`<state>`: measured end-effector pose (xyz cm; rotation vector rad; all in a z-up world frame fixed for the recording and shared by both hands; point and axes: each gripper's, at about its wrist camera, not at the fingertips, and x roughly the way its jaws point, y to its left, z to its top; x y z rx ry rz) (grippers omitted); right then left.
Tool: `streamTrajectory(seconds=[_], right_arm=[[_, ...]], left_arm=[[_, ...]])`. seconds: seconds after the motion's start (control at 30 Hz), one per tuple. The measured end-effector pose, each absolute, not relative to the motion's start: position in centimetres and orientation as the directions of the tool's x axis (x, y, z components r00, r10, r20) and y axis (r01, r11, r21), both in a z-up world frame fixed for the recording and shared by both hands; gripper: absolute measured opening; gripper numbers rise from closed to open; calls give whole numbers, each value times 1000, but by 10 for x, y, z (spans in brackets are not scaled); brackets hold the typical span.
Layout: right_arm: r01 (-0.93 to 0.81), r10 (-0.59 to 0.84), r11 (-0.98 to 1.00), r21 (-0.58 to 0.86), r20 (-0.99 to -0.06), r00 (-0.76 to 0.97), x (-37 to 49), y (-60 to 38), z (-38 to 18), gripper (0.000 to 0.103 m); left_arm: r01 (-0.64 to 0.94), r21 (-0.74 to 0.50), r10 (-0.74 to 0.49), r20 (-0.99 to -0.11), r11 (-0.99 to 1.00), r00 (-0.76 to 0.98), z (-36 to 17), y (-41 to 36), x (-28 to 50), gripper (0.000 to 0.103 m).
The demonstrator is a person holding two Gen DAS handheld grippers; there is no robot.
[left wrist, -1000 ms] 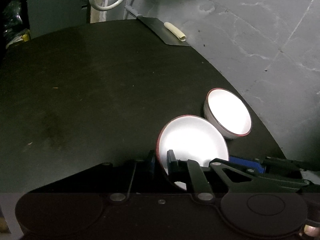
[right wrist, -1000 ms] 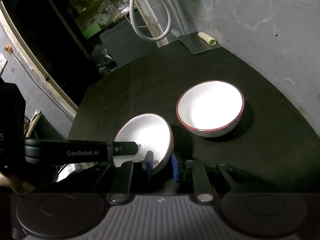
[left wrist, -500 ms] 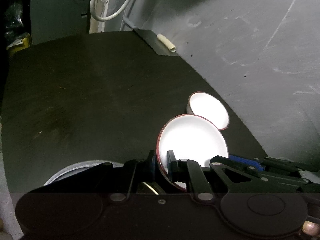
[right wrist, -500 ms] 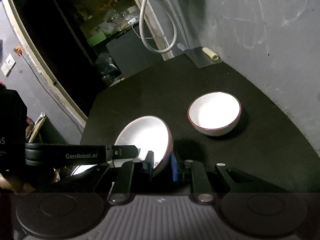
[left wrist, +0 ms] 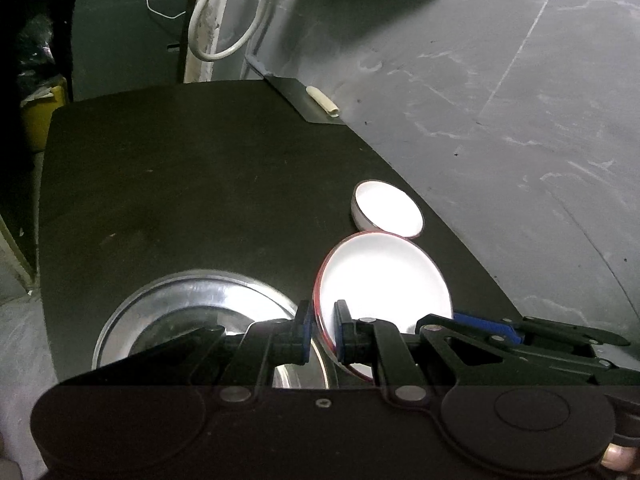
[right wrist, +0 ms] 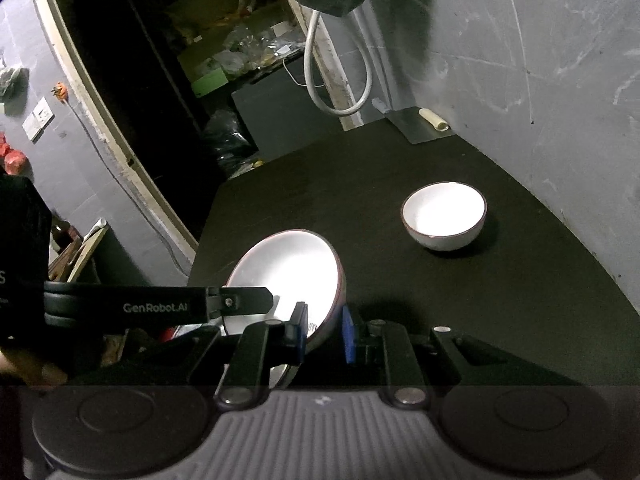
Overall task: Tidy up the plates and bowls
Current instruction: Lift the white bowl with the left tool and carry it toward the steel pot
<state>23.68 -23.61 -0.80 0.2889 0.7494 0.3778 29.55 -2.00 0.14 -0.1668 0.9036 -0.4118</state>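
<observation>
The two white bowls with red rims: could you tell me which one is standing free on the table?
The far bowl by the wall, upright and untouched. The near bowl is tilted, its rim clamped by both the right gripper and the left gripper.

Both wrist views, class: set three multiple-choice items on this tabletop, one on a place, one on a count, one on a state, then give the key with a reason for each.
1. Where does the free bowl stand?
A. on the black table, towards the grey wall
B. inside the steel plate
C. on the floor

2. How many white bowls with a red rim show in all?
A. one
B. two
C. three

3. What grips the held bowl?
A. nothing
B. only the left gripper
C. the left gripper and the right gripper

Key: A, it sits alone on the tabletop; B, one held and one standing; C, each gripper's pads clamp its rim above the steel plate.
</observation>
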Motion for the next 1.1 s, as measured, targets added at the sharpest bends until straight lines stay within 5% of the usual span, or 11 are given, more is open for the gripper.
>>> streamTrajectory(seconds=[1.1], right_arm=[[-238, 441, 893, 381, -641, 628, 133, -218, -9, 20]], left_arm=[[286, -312, -419, -762, 906, 494, -6, 1, 194, 12]])
